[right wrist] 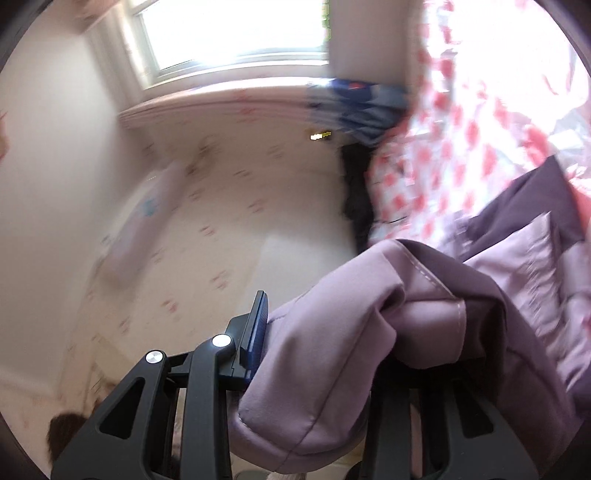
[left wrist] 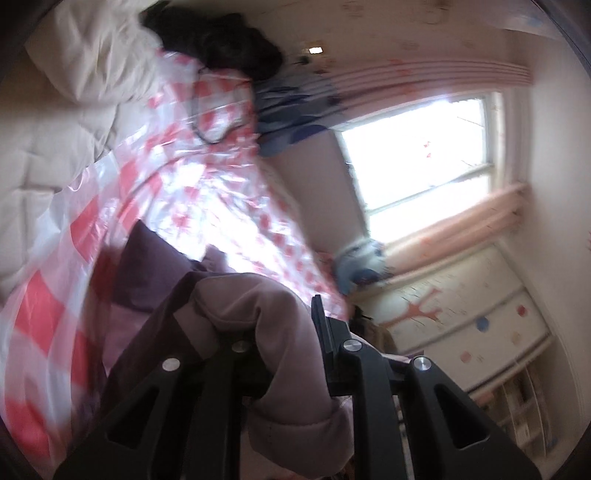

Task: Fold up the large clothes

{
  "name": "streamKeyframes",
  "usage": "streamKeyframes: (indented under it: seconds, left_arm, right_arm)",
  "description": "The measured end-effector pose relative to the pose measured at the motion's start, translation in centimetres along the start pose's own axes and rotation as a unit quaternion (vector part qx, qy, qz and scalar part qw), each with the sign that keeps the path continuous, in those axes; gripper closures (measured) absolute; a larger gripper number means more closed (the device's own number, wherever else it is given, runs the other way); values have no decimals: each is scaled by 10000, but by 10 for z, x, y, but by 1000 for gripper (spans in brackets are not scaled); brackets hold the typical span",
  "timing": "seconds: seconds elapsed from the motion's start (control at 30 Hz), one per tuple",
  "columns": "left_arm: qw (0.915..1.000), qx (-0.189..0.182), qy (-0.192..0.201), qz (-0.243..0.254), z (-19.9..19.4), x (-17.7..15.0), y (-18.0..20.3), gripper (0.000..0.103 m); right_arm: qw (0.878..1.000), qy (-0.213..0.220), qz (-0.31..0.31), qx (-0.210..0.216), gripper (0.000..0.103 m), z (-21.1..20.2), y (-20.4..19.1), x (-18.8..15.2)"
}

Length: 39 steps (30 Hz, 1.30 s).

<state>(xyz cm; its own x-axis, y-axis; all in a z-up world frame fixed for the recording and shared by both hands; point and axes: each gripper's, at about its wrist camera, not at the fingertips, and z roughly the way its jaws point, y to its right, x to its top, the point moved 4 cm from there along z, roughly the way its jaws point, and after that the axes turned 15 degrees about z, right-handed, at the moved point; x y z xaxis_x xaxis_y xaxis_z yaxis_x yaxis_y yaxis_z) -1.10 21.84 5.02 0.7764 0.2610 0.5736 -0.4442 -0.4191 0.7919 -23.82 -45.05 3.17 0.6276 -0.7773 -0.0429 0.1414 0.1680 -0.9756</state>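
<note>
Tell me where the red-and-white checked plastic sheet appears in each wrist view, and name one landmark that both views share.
Left wrist view: the red-and-white checked plastic sheet runs as a wide band from the lower left edge up toward the upper centre.
Right wrist view: the sheet fills the upper right part, above the lilac padded garment.
Shared landmark: the bright window, right of centre in the left view, at the top in the right view.

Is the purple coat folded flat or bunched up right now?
Bunched: the purple coat drapes in loose folds over both grippers, above the checked sheet.

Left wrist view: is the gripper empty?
No: the left gripper is clamped on a bunched fold of the mauve padded garment, which drapes over its fingers.
</note>
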Motion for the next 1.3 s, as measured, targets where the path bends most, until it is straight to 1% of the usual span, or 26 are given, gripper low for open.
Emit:
streamKeyframes:
  seconds: [0.2, 0.3, 0.37, 0.43, 0.5, 0.53, 0.57, 0.6, 0.67, 0.7, 0.73, 0.77, 0.8, 0.83, 0.87, 0.93, 0.97, 1.03, 1.07, 1.1, 1.13, 1.17, 1.2, 1.23, 1.27, 1.3]
  left_arm:
    - [9962, 787, -235, -273, 61, 2, -61, 86]
    - [9926, 1087, -366, -404, 84, -2, -90, 84]
    - [9903, 1245, -447, -415, 94, -2, -100, 83]
    - [9882, 1362, -549, -427, 101, -1, -105, 82]
    - [9866, 1400, -648, -531, 104, 1, -105, 79]
    - [9864, 1359, -674, -637, 104, 2, -104, 72]
    - [9872, 1265, -658, -717, 103, 4, -100, 65]
    - [9897, 1042, -570, -806, 99, 8, -92, 49]
    - [9933, 760, -354, -801, 90, 17, -74, 31]
    - [9952, 554, -195, -782, 83, 23, -61, 27]
    - [9961, 481, -78, -738, 79, 27, -52, 25]
    - [9976, 487, 81, -490, 72, 31, -36, 24]
    - [9984, 520, 129, -190, 68, 32, -23, 22]
    - [9973, 663, 123, 274, 67, 31, -3, 21]
    - [9938, 827, 74, 741, 70, 25, 16, 19]
    - [9848, 888, -170, 1481, 86, 6, 45, 17]
    - [9799, 923, -345, 1732, 96, -4, 54, 16]
    - [9642, 1043, -862, 2281, 130, -31, 68, 16]
    - [9546, 1169, -1050, 2529, 151, -43, 69, 16]
    - [9480, 1306, -1149, 2667, 165, -49, 68, 16]
    - [9410, 1471, -1283, 2765, 185, -52, 62, 17]
    - [9380, 1606, -1399, 2736, 201, -53, 51, 17]
    - [9362, 1758, -1479, 2658, 214, -51, 38, 17]
    - [9355, 1912, -1526, 2551, 226, -48, 25, 17]
    - [9364, 2062, -1551, 2379, 238, -42, 8, 17]
    - [9368, 2157, -1566, 2264, 245, -37, -4, 17]
  right_arm:
    - [9935, 492, 598, -832, 69, 27, 83, 53]
    - [9896, 626, 883, -944, 69, 30, 119, 65]
    - [9883, 650, 914, -1030, 69, 35, 126, 71]
    - [9873, 622, 996, -1072, 64, 38, 130, 76]
    - [9852, 569, 1195, -1090, 50, 41, 131, 81]
    - [9849, 545, 1288, -1021, 36, 41, 128, 81]
    - [9858, 516, 1309, -912, 27, 42, 123, 81]
    - [9874, 491, 1262, -815, 10, 40, 115, 79]
    - [9920, 435, 970, -684, 7, 40, 89, 72]
    - [9929, 389, 836, -758, 7, 40, 78, 66]
    - [9923, 359, 584, -1030, 7, 43, 66, 59]
    - [9902, 353, 300, -1316, 7, 44, 56, 52]
    - [9828, 298, -275, -1802, 7, 51, 43, 40]
    - [9708, 183, -799, -2256, 7, 61, 34, 26]
    - [9528, 75, -1298, -2745, 7, 72, 28, 14]
    - [8932, -123, -2390, -3806, 7, 103, 29, -12]
    - [8697, -181, -2714, -4118, 7, 116, 33, -19]
    - [8222, -176, -3219, -4692, 7, 144, 49, -23]
    - [8100, -145, -3326, -4828, 7, 151, 56, -21]
    - [7902, -60, -3467, -5054, 7, 164, 68, -14]
    - [7750, -21, -3545, -5232, 7, 171, 82, -6]
    - [7558, 40, -3598, -5471, 7, 182, 100, 8]
    - [7431, 86, -3622, -5627, 7, 188, 112, 17]
    - [7391, 86, -3578, -5706, 7, 194, 125, 29]
    - [7426, 93, -3495, -5713, 7, 197, 134, 38]
    - [7516, 105, -3340, -5688, 7, 201, 141, 52]
